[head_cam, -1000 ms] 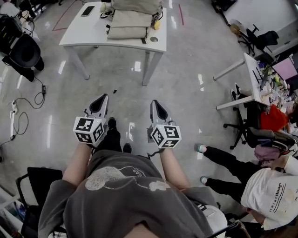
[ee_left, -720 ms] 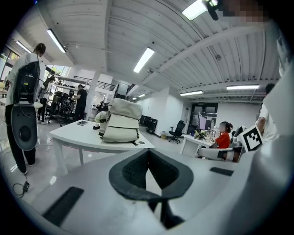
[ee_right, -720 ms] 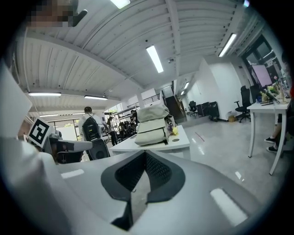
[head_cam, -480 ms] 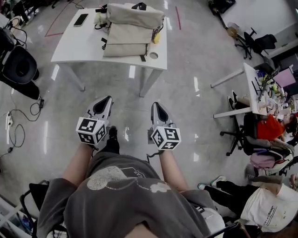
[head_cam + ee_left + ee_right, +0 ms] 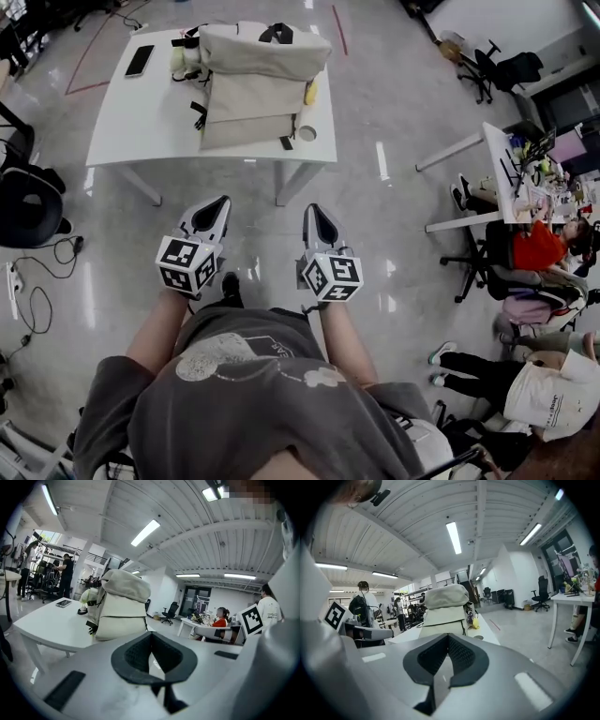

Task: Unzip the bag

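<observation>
Your left hand-held gripper (image 5: 217,202) is clenched shut. Its two dark jaws are pressed together with nothing between them, and it touches nothing. Your right hand-held gripper (image 5: 313,209) is also closed and empty, jaws meeting in a thin line. You hold the two side by side and apart, in front of your body over the shiny floor (image 5: 375,216), both pointing toward the table (image 5: 131,127) ahead.

The bag (image 5: 251,84), a cream backpack with black straps, stands upright on the right half of that white table. Its top flap is slumped over and its base sits close to the table's near edge. Both hand-held grippers are well short of it.

A yellow object (image 5: 310,92) lies just beside the bag on its right. A small round thing (image 5: 306,133) rests near the table's near right corner. A dark phone (image 5: 139,60) lies at the far left of the table. The tabletop between the phone and the bag is bare.

Open floor lies between you and the table's near edge. To the left stand a black chair (image 5: 28,202) and loose cables (image 5: 37,281) on the floor. Well off to the right are another desk (image 5: 502,178), office chairs and seated people, one in a red top (image 5: 539,246). Another person in a white shirt (image 5: 548,394) sits near you on the right.
</observation>
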### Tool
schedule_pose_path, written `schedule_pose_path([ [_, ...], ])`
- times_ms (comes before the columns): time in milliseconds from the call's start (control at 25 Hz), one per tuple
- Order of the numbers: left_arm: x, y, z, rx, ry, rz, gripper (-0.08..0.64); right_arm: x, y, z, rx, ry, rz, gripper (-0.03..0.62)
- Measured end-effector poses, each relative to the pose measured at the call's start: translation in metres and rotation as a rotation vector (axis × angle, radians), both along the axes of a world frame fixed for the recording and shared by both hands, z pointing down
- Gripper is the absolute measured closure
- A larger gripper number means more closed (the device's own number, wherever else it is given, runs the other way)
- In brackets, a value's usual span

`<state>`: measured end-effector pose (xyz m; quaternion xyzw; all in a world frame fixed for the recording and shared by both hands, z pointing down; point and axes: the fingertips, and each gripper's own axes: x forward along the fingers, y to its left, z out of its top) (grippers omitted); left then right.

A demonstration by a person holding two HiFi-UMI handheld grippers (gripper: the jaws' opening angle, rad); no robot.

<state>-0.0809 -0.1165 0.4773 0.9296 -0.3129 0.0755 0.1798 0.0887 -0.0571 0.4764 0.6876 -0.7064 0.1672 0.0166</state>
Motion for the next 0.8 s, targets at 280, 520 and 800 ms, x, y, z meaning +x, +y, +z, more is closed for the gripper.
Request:
schedule_pose_path([
  [280,0.01,-0.029,0.003,-0.001,0.012,0.039,0.554,0.004,-0.023,0.008,-0.018,0.015,0.038,0.592],
  [520,0.03,-0.046,0.013,-0.017,0.001,0.047,0.554,0.021,-0.049,0.01,-0.012,0.02,0.034,0.592],
  [800,0.078,-0.078,0.013,-0.006,-0.006,0.025,0.554,0.059,-0.11,0.017,-0.012,0.011,-0.047,0.592],
])
